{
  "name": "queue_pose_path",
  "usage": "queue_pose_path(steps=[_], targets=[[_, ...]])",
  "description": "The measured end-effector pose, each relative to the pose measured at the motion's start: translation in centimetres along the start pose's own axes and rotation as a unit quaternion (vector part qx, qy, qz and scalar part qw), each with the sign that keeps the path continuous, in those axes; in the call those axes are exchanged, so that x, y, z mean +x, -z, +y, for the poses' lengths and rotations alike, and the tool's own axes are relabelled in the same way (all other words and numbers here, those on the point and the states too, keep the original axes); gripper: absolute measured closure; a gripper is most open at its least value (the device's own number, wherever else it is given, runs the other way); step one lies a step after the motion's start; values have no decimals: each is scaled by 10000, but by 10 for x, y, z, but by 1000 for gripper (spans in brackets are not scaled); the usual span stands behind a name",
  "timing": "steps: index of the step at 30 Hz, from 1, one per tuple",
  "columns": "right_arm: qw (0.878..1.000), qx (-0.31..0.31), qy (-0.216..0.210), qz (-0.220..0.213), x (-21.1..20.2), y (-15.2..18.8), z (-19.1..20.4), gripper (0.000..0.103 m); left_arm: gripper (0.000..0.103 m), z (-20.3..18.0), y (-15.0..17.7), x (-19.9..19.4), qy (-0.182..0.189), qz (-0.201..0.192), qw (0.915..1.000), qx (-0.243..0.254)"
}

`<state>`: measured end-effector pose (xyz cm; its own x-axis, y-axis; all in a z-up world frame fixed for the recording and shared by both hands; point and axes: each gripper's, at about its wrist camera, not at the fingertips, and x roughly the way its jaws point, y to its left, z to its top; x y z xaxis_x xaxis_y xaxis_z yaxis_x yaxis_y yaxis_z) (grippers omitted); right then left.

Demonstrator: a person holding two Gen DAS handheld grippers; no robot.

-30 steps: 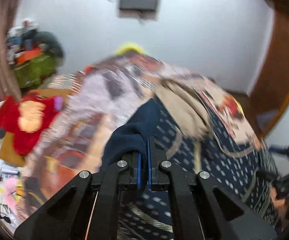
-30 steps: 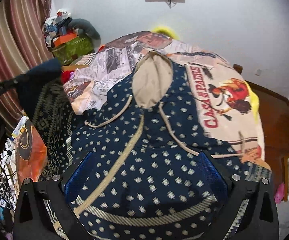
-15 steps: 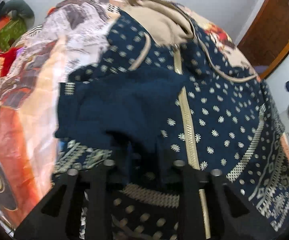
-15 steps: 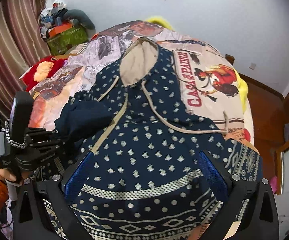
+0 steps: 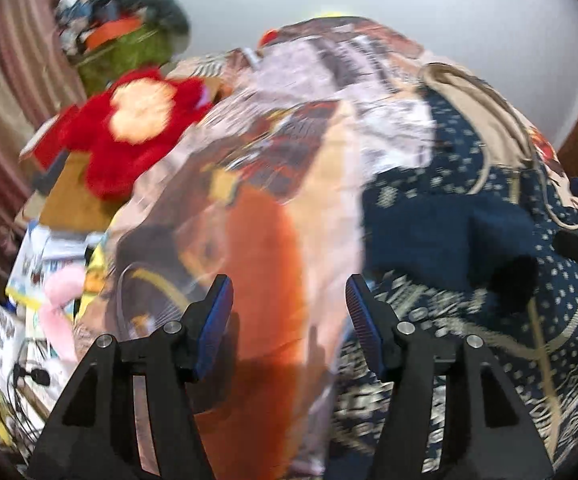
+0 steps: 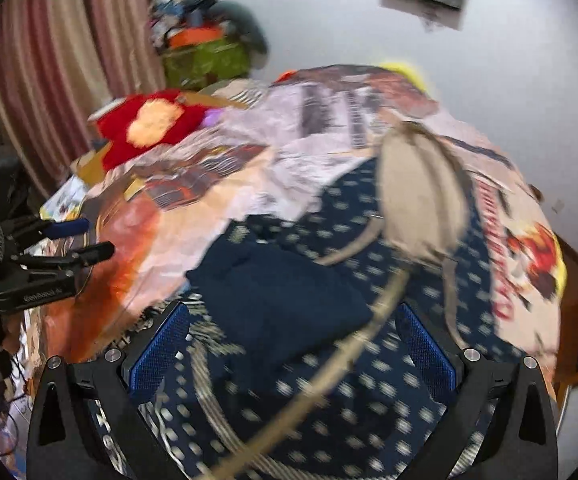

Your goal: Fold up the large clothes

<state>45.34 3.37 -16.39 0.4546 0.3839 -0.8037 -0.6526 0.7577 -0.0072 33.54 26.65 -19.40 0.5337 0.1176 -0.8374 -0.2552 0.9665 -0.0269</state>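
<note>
Released sleeve (image 5: 441, 236) | lies right of left hand-held gripper (image 5: 289, 304), spread wide

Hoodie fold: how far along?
Done: one sleeve lies folded across the hoodie front. In hand: nothing; left gripper and right gripper are both open. Left: the hood and the rest of the body lie flat on the bedspread.

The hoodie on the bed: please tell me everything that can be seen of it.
The hoodie is navy knit with pale dots, patterned bands near the hem, a tan-lined hood, drawstrings and centre zip. It lies front-up on the printed bedspread; one sleeve is folded across its chest. Neither open gripper grips it.
</note>
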Motion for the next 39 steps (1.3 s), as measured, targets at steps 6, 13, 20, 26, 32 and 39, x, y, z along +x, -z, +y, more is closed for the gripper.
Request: queue_pose_path(steps=[6, 13, 20, 26, 32, 39], targets=[[9967, -578, -34, 573, 79, -15, 61, 1, 45, 32, 18, 18, 32, 166, 9994, -301], [9870, -808, 107, 1387, 161, -5, 89, 17, 45, 35, 33, 30, 133, 233, 9995, -151], [9881, -642, -1, 1399, 178, -2, 87, 58, 45, 6, 44, 38, 396, 346, 9976, 458], [9923, -486, -158, 1125, 158, -5, 84, 87, 45, -17, 49, 58, 736, 685, 9935, 541], [9981, -63, -307, 527, 106, -17, 57, 91, 45, -43, 50, 80, 746, 865, 9913, 650], [9981, 497, -236, -293, 31, -21, -2, 92, 45, -69, 43, 95, 351, 691, 9944, 719]])
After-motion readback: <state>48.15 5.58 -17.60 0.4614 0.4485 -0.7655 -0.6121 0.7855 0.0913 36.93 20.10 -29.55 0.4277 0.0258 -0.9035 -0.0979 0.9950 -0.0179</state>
